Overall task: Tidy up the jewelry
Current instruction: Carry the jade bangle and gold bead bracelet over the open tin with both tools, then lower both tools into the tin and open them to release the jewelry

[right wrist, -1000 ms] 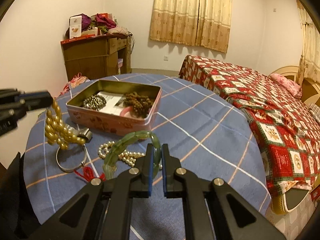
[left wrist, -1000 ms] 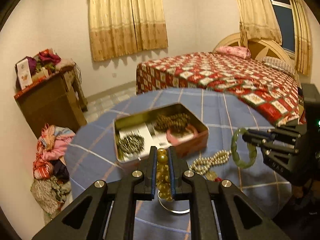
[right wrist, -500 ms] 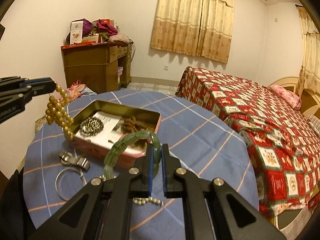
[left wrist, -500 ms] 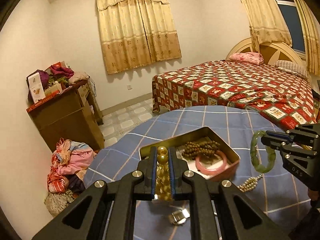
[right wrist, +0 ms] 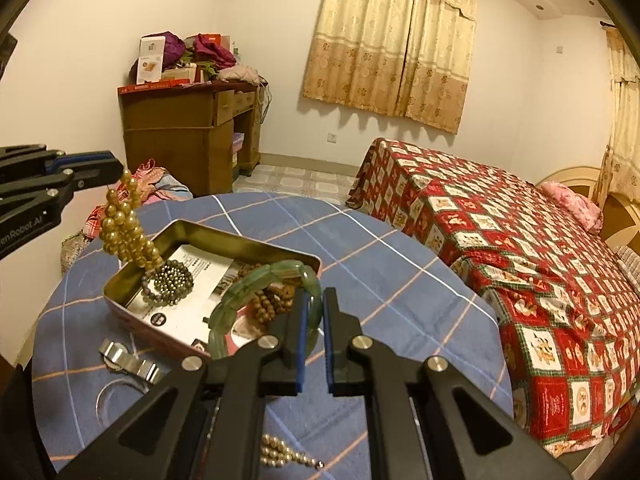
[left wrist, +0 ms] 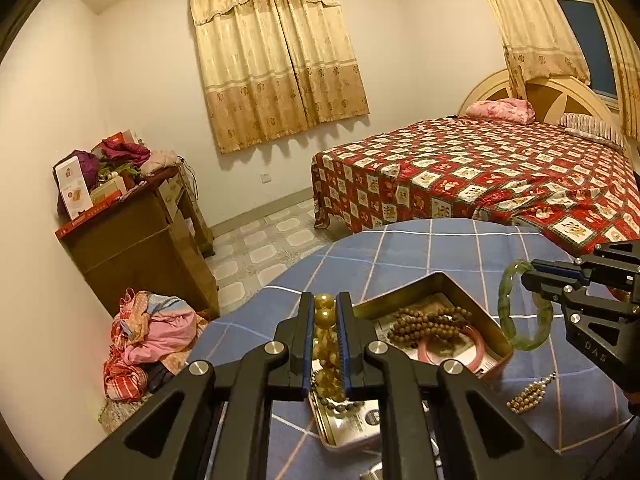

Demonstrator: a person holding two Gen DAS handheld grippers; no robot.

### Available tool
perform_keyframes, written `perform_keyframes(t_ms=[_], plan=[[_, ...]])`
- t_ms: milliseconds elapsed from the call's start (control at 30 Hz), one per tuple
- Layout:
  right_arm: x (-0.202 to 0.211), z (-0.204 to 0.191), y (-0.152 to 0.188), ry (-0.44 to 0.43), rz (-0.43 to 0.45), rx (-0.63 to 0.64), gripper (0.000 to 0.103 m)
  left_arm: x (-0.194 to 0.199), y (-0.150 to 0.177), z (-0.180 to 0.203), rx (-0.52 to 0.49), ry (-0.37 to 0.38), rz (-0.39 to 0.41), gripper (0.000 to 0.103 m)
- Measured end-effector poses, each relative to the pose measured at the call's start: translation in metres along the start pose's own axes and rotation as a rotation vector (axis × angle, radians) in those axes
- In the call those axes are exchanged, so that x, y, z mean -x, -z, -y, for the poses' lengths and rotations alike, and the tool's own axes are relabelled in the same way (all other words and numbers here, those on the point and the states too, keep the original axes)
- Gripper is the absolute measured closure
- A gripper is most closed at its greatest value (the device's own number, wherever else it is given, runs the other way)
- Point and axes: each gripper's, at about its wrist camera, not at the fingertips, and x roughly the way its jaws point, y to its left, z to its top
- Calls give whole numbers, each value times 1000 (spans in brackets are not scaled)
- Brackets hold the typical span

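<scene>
Jewelry is on its way into the open rectangular metal tin [right wrist: 248, 240] with pink sides, which sits on the round table under a blue checked cloth [right wrist: 400, 280]. A second ago both pieces were held low beside the tin; since then both hands have carried them up and over it, so the gold bead strand [right wrist: 126, 224] now dangles above the tin's near-left corner and the green stone bangle [right wrist: 256, 292] hangs over its middle. In my judgement that leaves only lowering and letting go for these two pieces.

Already in the tin lie a dark metallic bead bracelet [right wrist: 170, 280], a brown wooden bead string [left wrist: 428, 320] and a pink bangle [left wrist: 456, 348], all on a printed paper lining. Outside it on the cloth remain a silver watch [right wrist: 128, 362], a thin silver hoop and a pale bead strand [left wrist: 528, 392].

Left gripper [left wrist: 325, 312] is clenched on the gold bead strand, beads squeezed between its blue-edged pads. Right gripper [right wrist: 315, 308] is pinched almost fully closed on the rim of the green stone bangle, which stands out to its left.
</scene>
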Motion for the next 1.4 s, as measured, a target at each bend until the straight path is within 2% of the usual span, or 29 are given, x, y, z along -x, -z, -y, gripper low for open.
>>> perform_keyframes(t_ms=[500,1400], plan=[[-26,-12,-12,8,-26,22,95,-35,8,1,-8,-20,-55,93],[-62,-25,-10,8,-101,34,95,-84,53,2,-35,-8,-200,93]])
